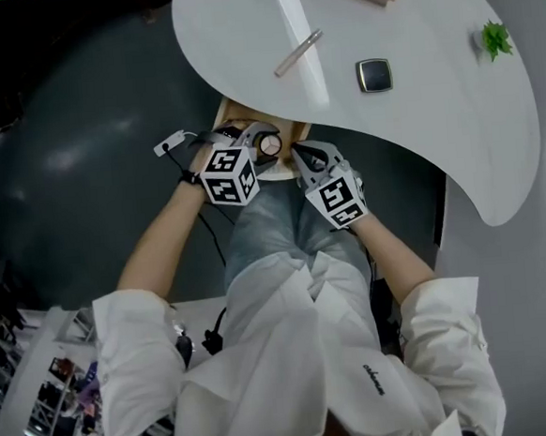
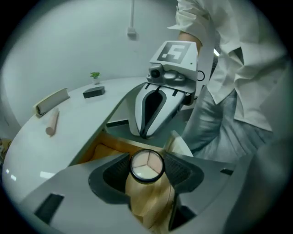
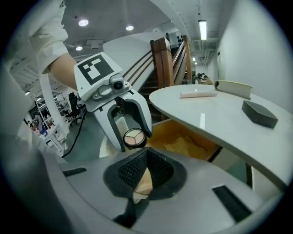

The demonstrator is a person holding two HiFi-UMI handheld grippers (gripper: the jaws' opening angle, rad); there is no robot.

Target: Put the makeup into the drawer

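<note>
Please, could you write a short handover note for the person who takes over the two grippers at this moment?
Left gripper: fingers shut on the round compact, held at the open drawer.
Right gripper: fingers together, holding nothing, close beside the left one.
On the table: a pink stick and a dark square case, probably makeup too.
Done: drawer open, compact in hand.
Left: release the compact into the drawer, then probably fetch the stick and the case.
</note>
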